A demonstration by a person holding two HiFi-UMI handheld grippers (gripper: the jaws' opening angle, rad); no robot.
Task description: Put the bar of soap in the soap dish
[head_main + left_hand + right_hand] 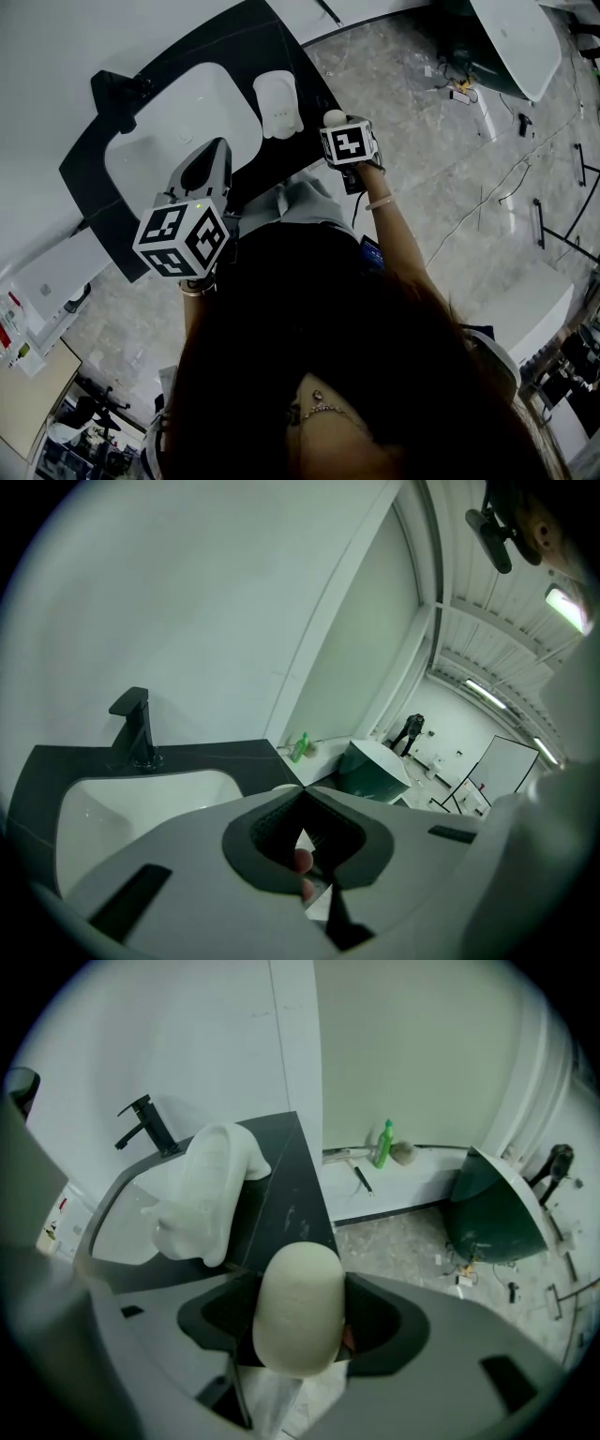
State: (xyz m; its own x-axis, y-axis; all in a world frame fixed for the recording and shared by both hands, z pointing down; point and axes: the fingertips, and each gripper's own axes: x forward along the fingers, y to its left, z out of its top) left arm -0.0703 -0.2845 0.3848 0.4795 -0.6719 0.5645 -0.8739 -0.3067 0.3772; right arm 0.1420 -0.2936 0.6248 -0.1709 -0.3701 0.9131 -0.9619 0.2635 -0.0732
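Note:
A cream oval bar of soap (298,1307) lies at the dark counter's near right corner. In the head view the soap (334,117) is just right of the white soap dish (277,103). My right gripper (300,1277) points steeply down with its jaws wide apart, one on each side of the soap, and I see no pad pressing on it. The empty soap dish (211,1194) sits on the counter beside the basin, to the soap's upper left. My left gripper (214,150) hovers over the basin's front edge, and its jaws (302,791) meet at the tips with nothing held.
A white basin (169,122) is set into the dark counter (281,47), with a black tap (122,94) behind it. A green bottle (384,1143) stands on a ledge by the wall. A dark green tub (492,1208) and cables lie on the floor to the right.

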